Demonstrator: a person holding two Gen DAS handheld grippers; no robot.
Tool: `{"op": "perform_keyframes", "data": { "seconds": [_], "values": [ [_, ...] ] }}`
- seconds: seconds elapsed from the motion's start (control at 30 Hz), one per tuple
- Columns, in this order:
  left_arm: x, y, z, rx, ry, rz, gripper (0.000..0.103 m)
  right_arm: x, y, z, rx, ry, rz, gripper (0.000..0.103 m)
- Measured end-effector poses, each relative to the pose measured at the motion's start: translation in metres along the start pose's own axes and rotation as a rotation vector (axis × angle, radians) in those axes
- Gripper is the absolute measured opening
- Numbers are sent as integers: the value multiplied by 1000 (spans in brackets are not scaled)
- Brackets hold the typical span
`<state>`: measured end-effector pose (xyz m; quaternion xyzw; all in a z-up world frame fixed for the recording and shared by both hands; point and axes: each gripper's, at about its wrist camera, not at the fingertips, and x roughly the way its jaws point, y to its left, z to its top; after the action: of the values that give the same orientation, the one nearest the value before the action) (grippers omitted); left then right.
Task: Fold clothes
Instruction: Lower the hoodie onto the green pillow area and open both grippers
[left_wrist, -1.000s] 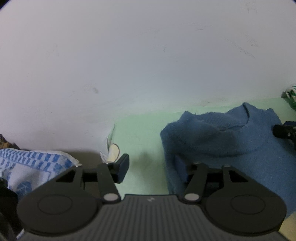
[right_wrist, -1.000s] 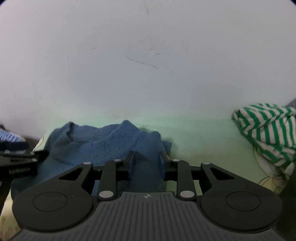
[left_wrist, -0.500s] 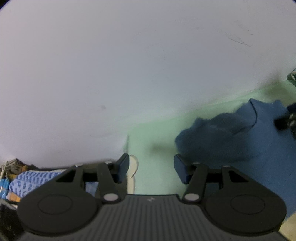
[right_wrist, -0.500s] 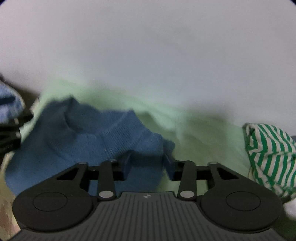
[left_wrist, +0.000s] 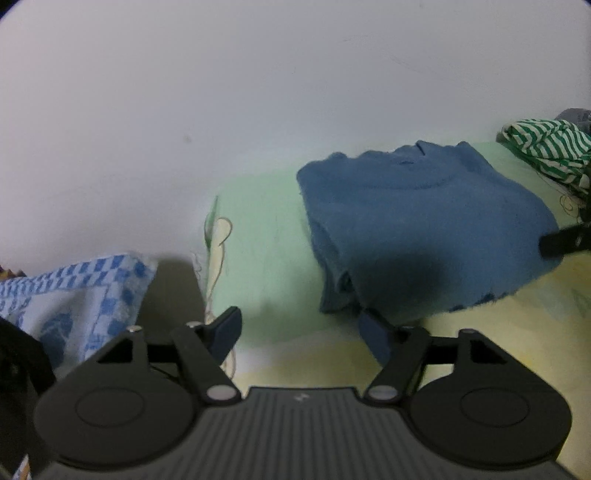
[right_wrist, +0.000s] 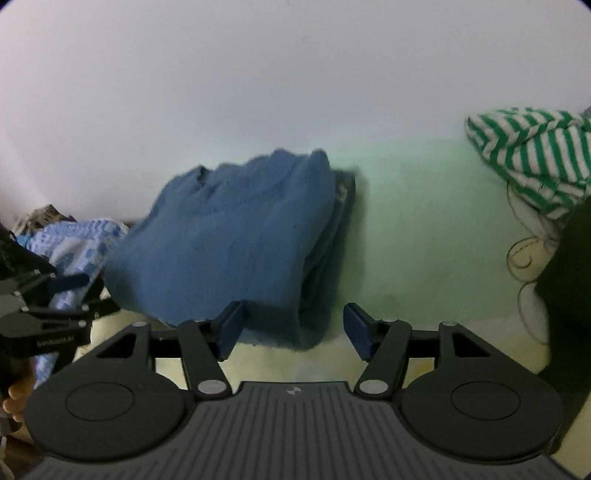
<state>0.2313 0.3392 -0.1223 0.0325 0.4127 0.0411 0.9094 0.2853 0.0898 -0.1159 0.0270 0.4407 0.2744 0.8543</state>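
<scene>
A blue knitted sweater (left_wrist: 417, 229) lies folded on the green and yellow sheet (left_wrist: 266, 240), collar toward the wall. My left gripper (left_wrist: 301, 332) hovers at its near left corner, jaws closing with nothing between them. In the right wrist view the sweater (right_wrist: 236, 236) fills the middle. My right gripper (right_wrist: 293, 326) is at its near hem, jaws opening. The hem's edge lies between the fingers, but the pads are clear of it. The left gripper (right_wrist: 85, 291) shows at the left edge of that view.
A green and white striped garment (right_wrist: 532, 158) is heaped at the right by the wall. A blue and white checked towel (left_wrist: 74, 295) lies at the left. A white wall (left_wrist: 295, 92) closes the back. Something dark (right_wrist: 569, 295) stands at the right.
Both grippers have drawn back from the sweater toward its near edge. The right gripper's jaws have widened and let go of the knit. The sweater now lies flat and folded.
</scene>
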Motion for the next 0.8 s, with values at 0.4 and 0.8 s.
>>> {"op": "perform_keyframes", "data": {
  "seconds": [0.4, 0.8],
  "values": [
    [26, 9, 1, -100, 46, 28, 12, 24, 16, 3, 49, -48, 45, 27],
    [-17, -3, -1, -82, -65, -31, 60, -8, -6, -3, 84, -108, 21, 53]
  ]
}}
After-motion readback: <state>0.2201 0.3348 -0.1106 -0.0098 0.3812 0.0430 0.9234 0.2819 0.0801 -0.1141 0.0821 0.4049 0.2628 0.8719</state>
